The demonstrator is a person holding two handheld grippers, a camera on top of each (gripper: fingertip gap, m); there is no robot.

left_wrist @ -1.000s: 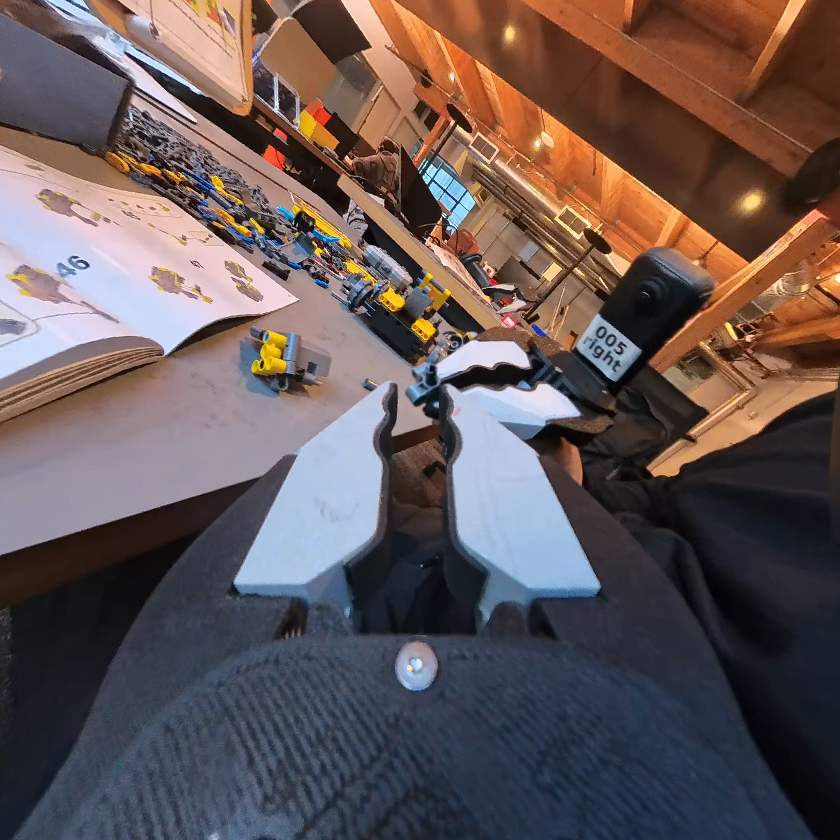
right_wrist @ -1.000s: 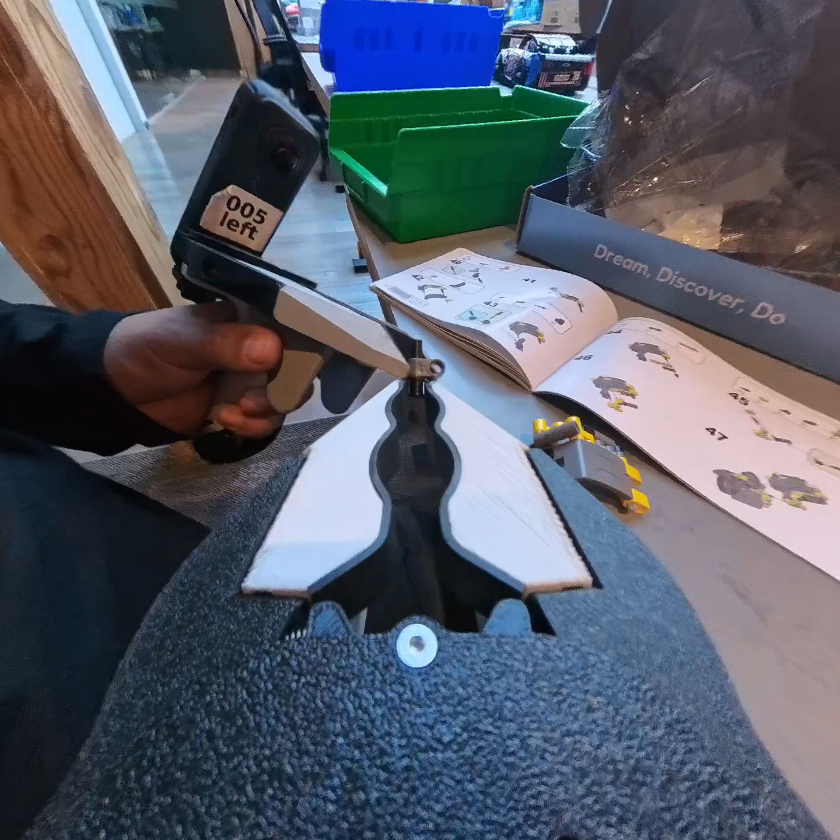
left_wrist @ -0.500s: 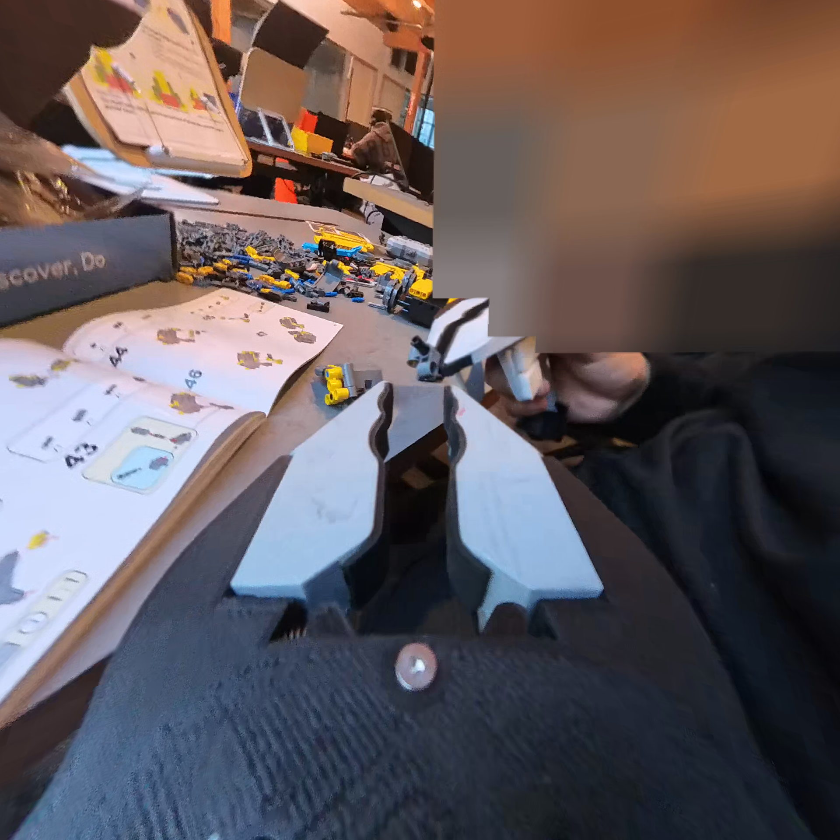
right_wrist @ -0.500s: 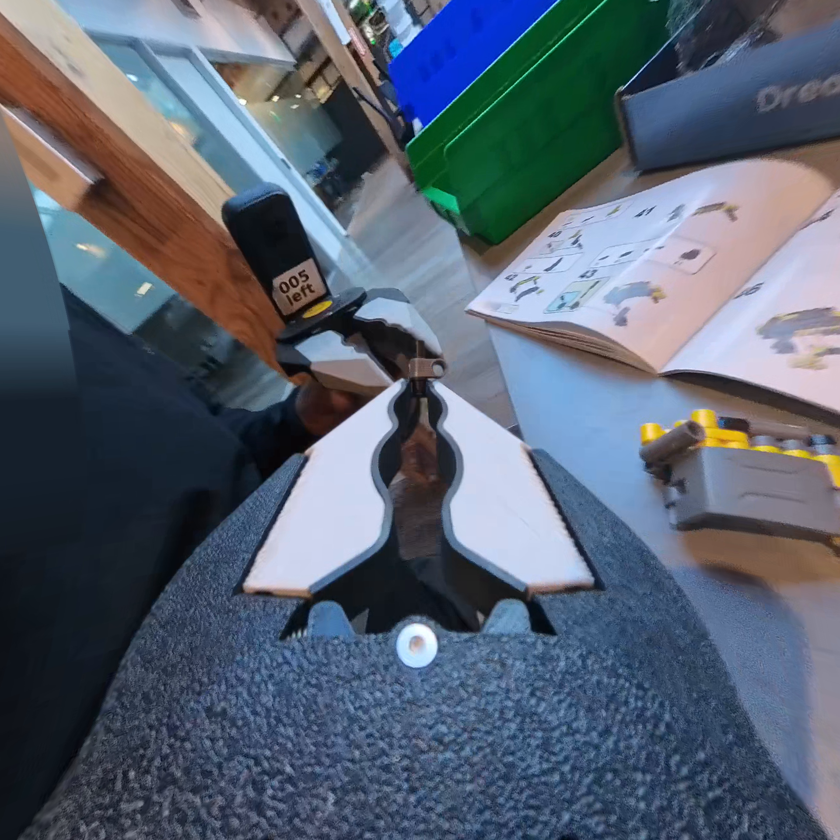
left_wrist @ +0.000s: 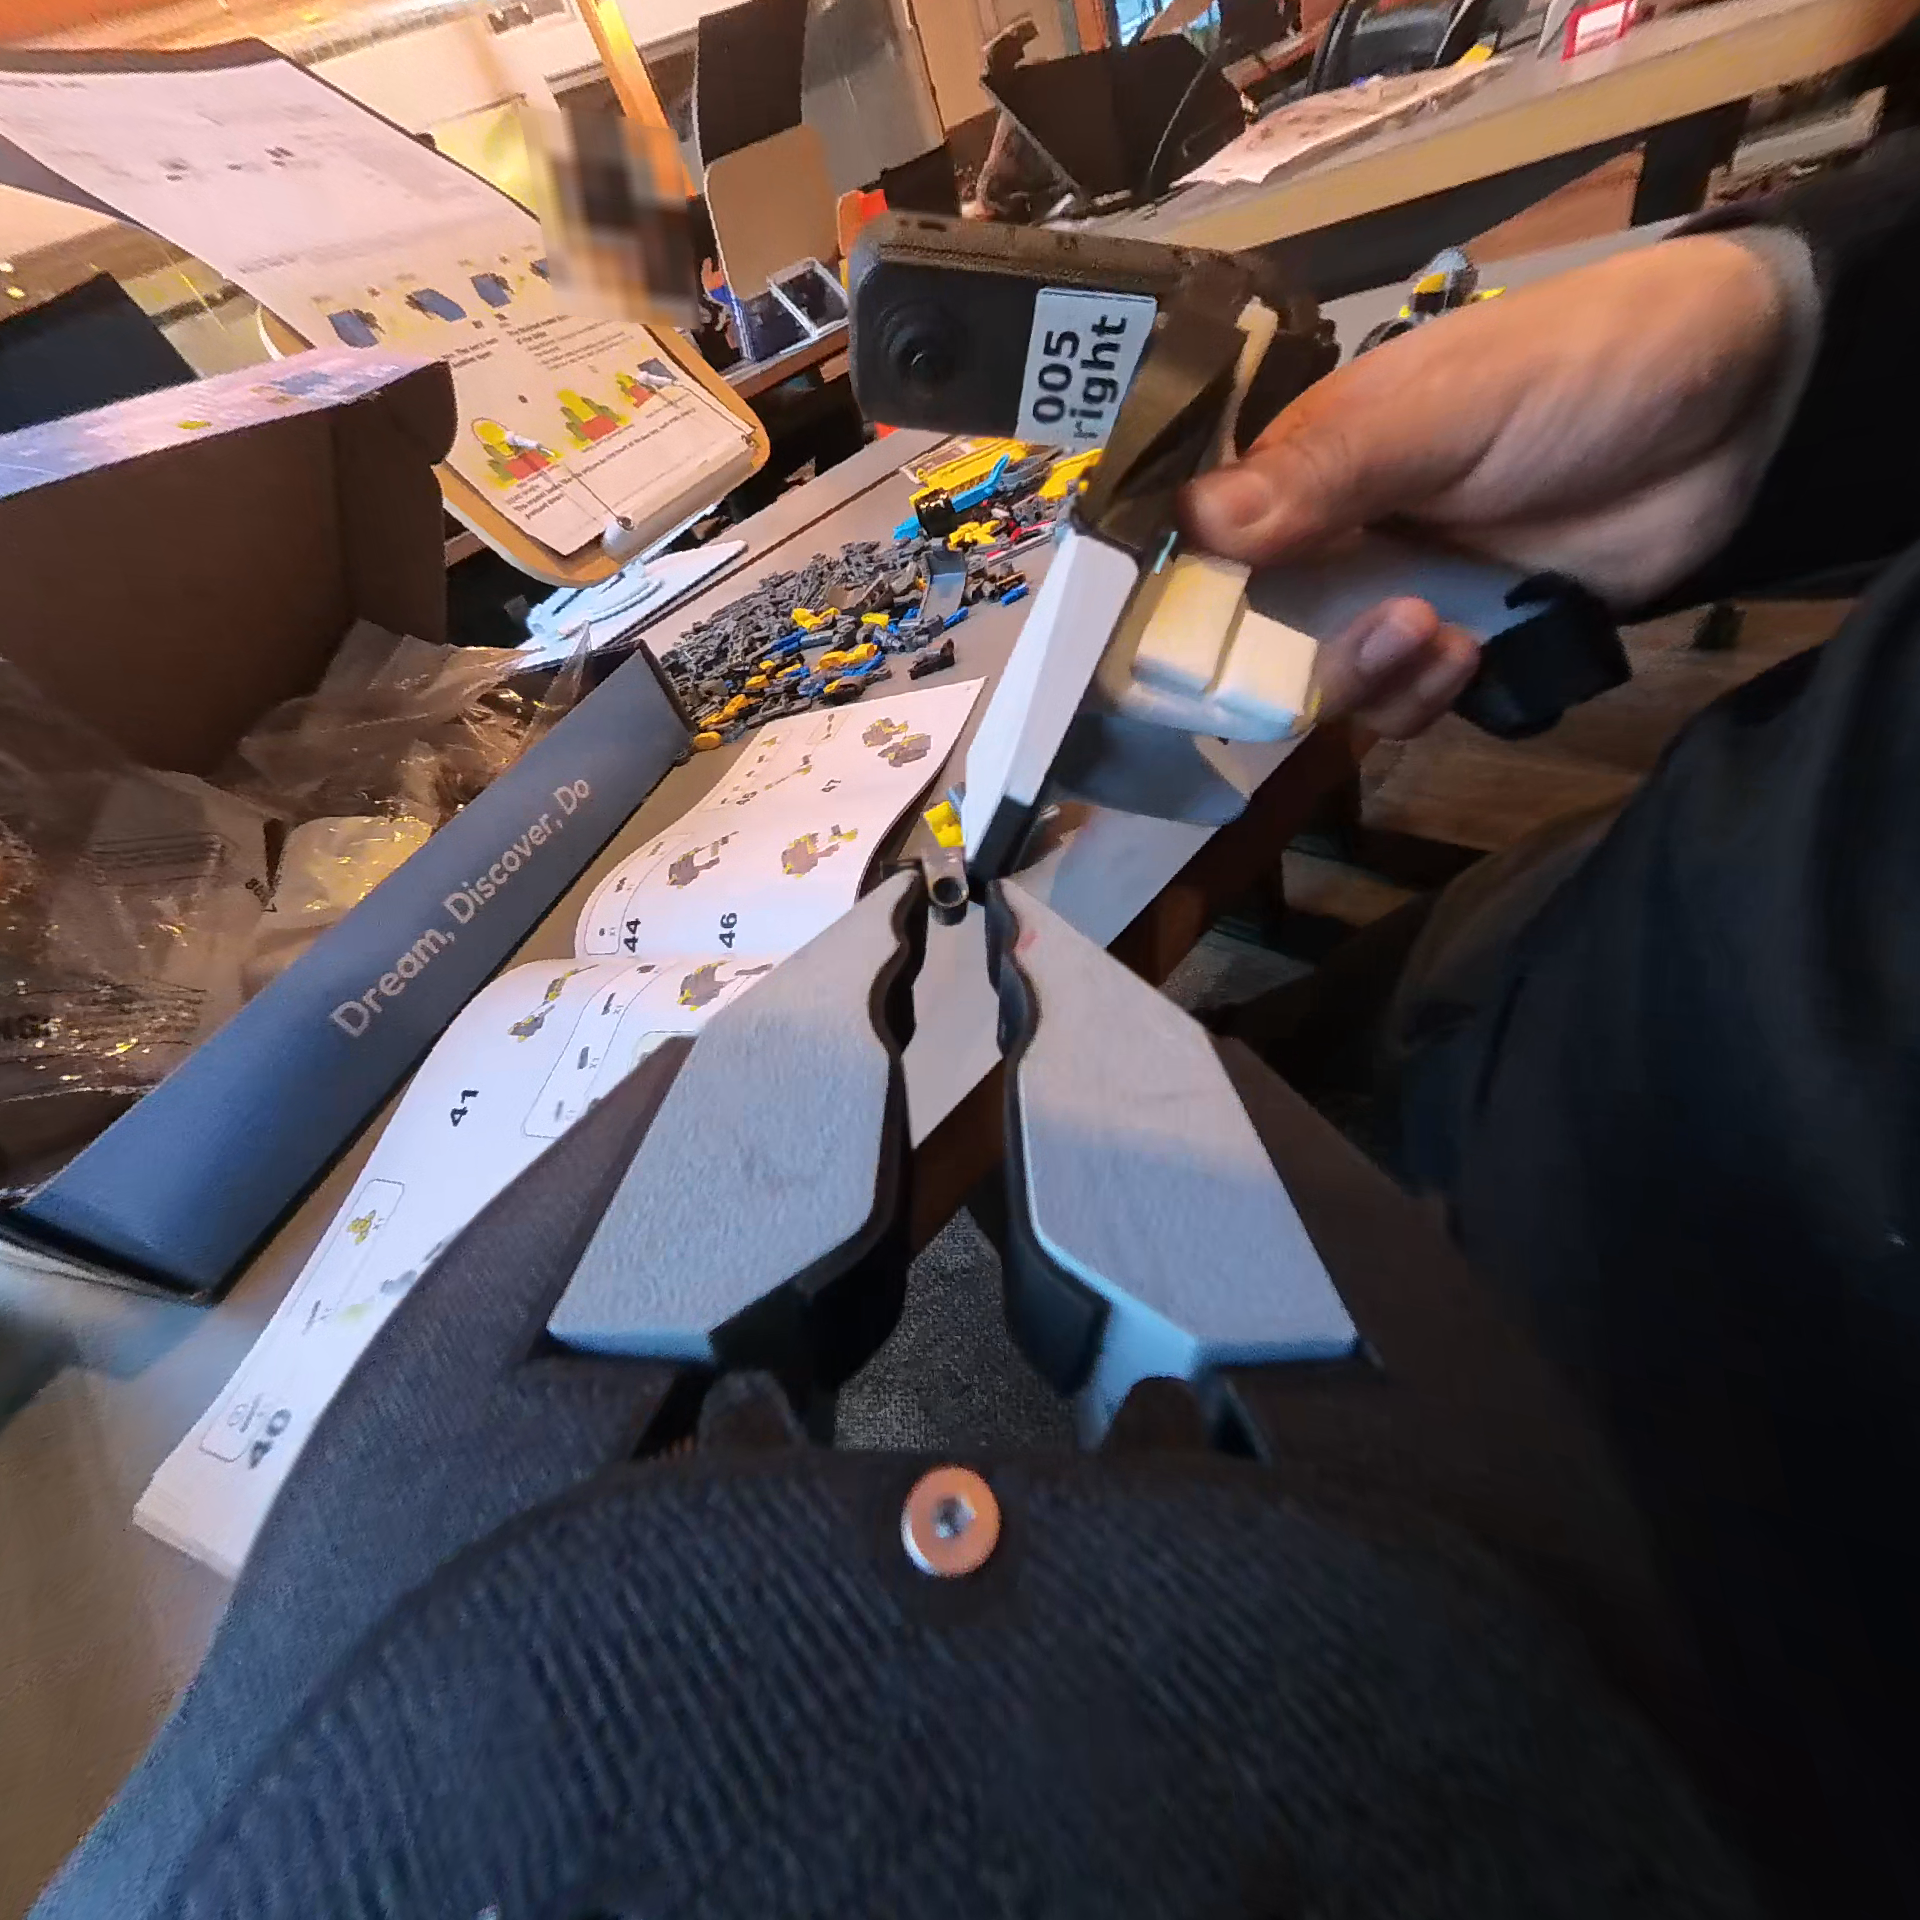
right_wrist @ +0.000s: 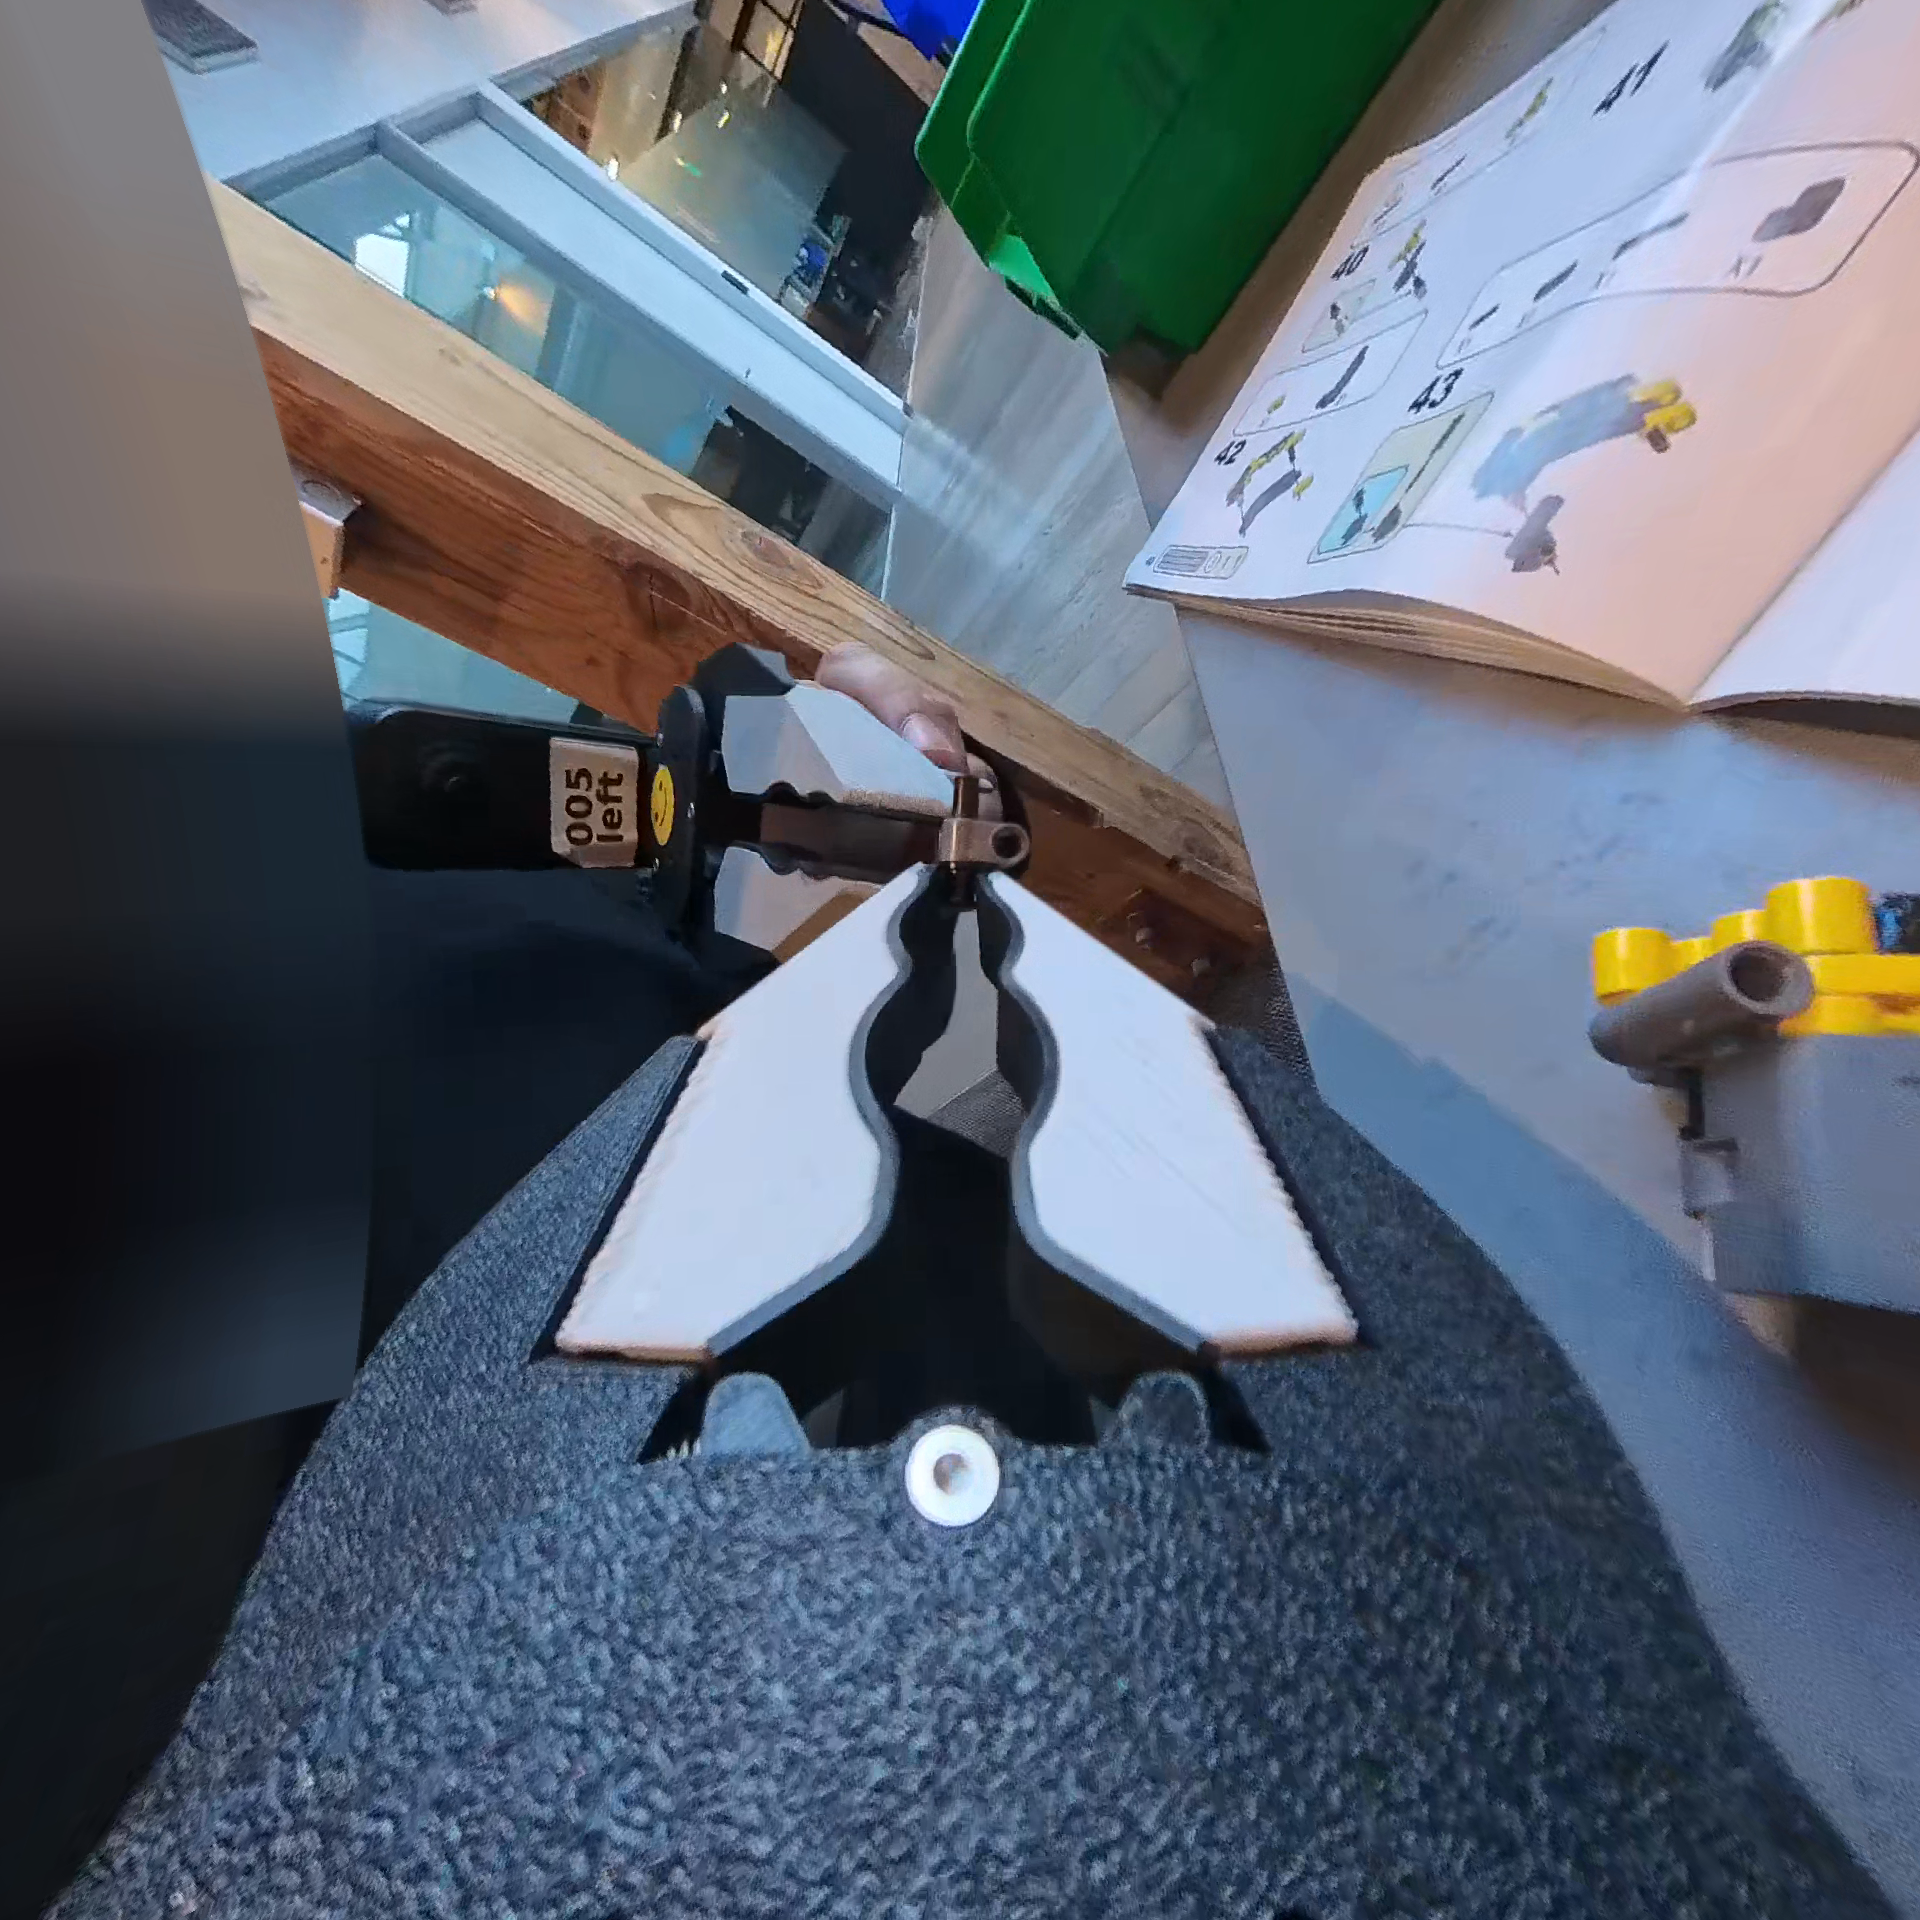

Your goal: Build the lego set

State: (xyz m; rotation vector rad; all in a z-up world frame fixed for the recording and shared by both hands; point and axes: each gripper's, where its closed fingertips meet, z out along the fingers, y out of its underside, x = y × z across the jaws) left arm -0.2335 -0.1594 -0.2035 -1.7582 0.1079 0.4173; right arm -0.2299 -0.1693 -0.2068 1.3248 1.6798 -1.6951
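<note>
1. Both grippers met off the table's near edge: the left gripper [left_wrist: 948,902] had its tips pinched on a small grey connector piece [left_wrist: 945,889], and the right gripper [right_wrist: 951,883] pinched the same piece [right_wrist: 977,840].
2. Near that edge sat a grey-and-yellow brick assembly [right_wrist: 1808,1081].
3. Beyond it an open instruction booklet [left_wrist: 790,821] lay flat.
4. Farther back, loose bricks [left_wrist: 821,634] were heaped on the table [right_wrist: 1455,831].

Left gripper [left_wrist: 951,896] fingers narrowly parted; right gripper [right_wrist: 951,883] fingers pinched; tips meeting.
</note>
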